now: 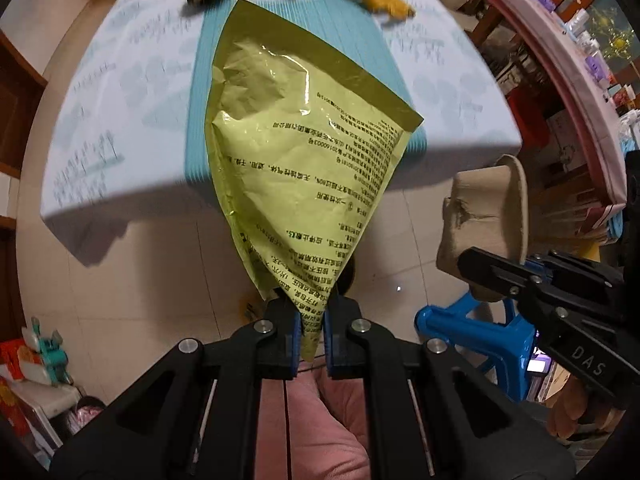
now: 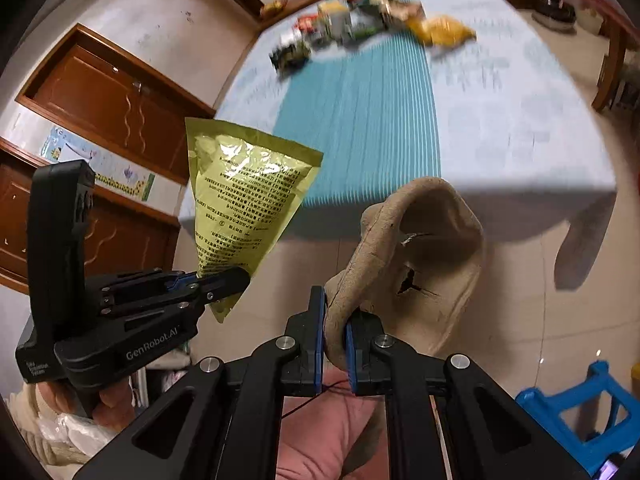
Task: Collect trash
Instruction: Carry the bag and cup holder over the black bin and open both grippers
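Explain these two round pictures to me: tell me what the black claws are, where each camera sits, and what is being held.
These are not robot arms: a person holds a hand-held two-finger gripper in each hand, and a fisheye camera on each looks along its fingers. In the left wrist view, the left gripper is shut on a yellow-green printed pouch. In the right wrist view, the right gripper is shut on a crumpled brown paper cup. Both are held above the tiled floor, short of the table, where a blurred pile of trash lies at the far end. A blue stool stands nearby.
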A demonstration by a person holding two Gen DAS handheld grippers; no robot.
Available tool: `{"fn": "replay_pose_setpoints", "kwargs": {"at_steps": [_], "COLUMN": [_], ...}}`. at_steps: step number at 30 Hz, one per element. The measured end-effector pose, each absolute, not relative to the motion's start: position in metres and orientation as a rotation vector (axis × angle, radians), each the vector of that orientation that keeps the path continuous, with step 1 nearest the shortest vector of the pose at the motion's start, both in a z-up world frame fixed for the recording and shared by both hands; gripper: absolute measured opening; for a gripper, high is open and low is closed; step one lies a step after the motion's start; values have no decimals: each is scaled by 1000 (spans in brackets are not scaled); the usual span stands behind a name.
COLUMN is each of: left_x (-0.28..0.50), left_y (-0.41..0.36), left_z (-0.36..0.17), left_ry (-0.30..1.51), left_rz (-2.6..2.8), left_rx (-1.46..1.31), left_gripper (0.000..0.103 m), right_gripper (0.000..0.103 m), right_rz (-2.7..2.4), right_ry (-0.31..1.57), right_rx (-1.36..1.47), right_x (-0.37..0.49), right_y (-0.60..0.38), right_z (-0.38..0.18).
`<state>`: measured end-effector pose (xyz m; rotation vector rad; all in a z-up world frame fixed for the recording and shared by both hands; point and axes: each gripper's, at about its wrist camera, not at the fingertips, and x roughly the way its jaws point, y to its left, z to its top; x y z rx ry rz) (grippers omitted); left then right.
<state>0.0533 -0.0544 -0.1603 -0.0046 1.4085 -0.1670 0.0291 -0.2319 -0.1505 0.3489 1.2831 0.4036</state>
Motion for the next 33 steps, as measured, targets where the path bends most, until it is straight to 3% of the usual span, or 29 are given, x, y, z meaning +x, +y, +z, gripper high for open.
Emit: {"fn": "replay_pose_setpoints", "kwargs": {"at_steps": [6,18,27,29,31,33], "left_x": [27,5,26,31,36,43], "left_y": [-56,-62,-70,-69,-67,-61], "left_z": [-232,-416,-499,-510,-519,-526], "left_ry": [1499,1638,1660,1671,1681,1689], "left_rz": [-158,-101,-116,-104,-93,-99], "left_rx": [6,30,-7,-21,-59,-88], "left_gripper": [6,6,7,19,38,46], "right_gripper": [9,9,9,9,9,9], "right_rz": [384,276,252,242,233,226], "right_ry": [1362,1465,1495,1495,1501,1514], "right_rx": [389,396,409,406,416,432], "right_x": [7,-11,-2,0,3,6], "right_y": [-234,-238,-243,-247,-252,-253], "right_z": [-218,-417,-510,-523,-537,-549]}}
